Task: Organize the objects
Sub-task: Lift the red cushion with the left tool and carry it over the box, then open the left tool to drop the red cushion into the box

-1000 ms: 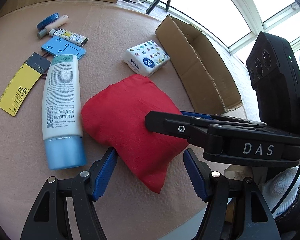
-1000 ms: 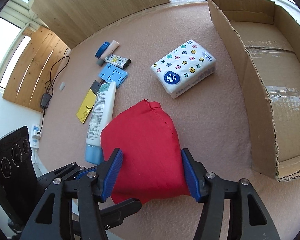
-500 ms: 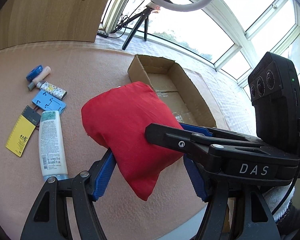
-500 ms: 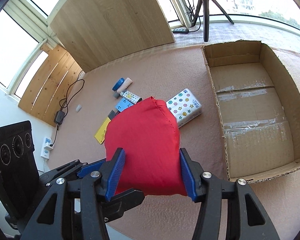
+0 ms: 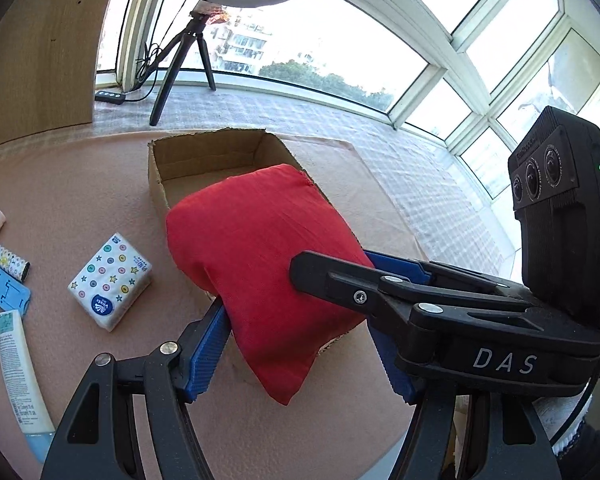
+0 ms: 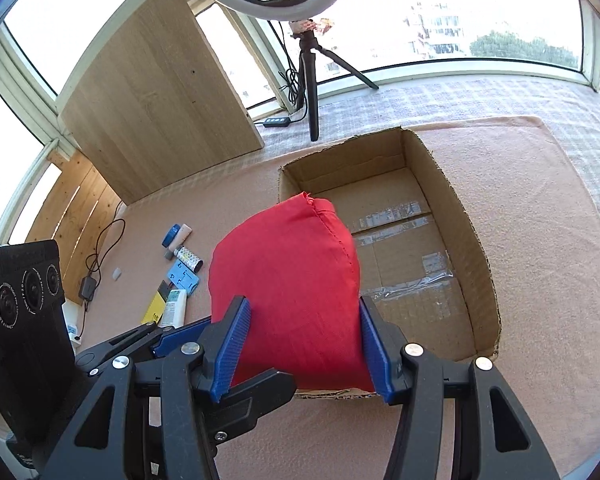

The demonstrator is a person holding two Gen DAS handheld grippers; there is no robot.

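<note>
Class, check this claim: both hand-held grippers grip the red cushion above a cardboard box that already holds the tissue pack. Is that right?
Not quite. The cardboard box is empty, as the right wrist view shows; the tissue pack lies on the mat outside it. The left hand-held gripper and right hand-held gripper do grip the red cushion.

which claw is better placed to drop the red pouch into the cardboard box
Right, likely. The right claw grips the red pouch squarely and looks straight into the open cardboard box. The left claw also clamps it, but from the side, with the box mostly hidden behind the pouch.
</note>
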